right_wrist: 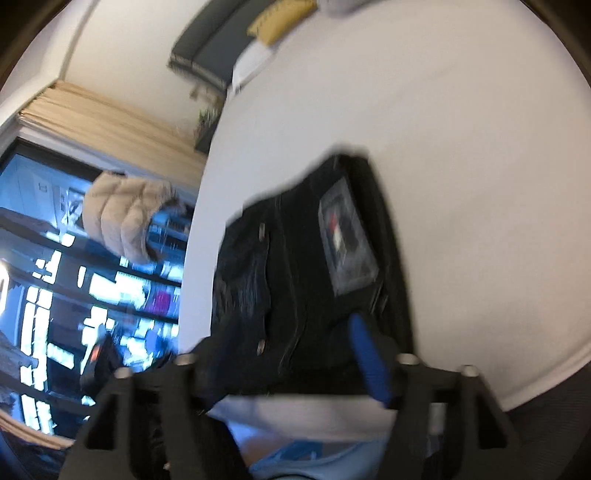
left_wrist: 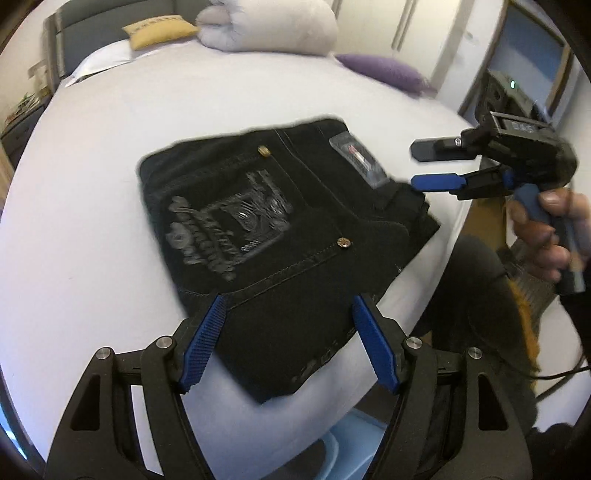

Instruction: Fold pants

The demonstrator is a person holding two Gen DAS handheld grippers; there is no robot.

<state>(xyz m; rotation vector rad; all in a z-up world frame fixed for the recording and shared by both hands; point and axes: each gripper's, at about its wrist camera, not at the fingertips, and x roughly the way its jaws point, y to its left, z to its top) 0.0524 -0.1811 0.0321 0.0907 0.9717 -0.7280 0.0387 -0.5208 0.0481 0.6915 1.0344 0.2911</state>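
Black pants (left_wrist: 280, 221) lie folded in a compact rectangle on the white bed (left_wrist: 92, 184), back pocket print and waist label facing up. My left gripper (left_wrist: 288, 306) is open and empty, its blue pads just above the near edge of the pants. My right gripper (left_wrist: 415, 166) shows at the right in the left wrist view, open and empty, tips beside the waistband corner. In the blurred right wrist view the pants (right_wrist: 306, 280) lie under the open right gripper (right_wrist: 291, 332).
A rolled white duvet (left_wrist: 269, 26), a yellow pillow (left_wrist: 159, 33) and a purple pillow (left_wrist: 384, 70) sit at the bed's far end. The bed edge (left_wrist: 436, 258) runs close on the right. A dark window with a beige jacket (right_wrist: 122, 221) shows at left.
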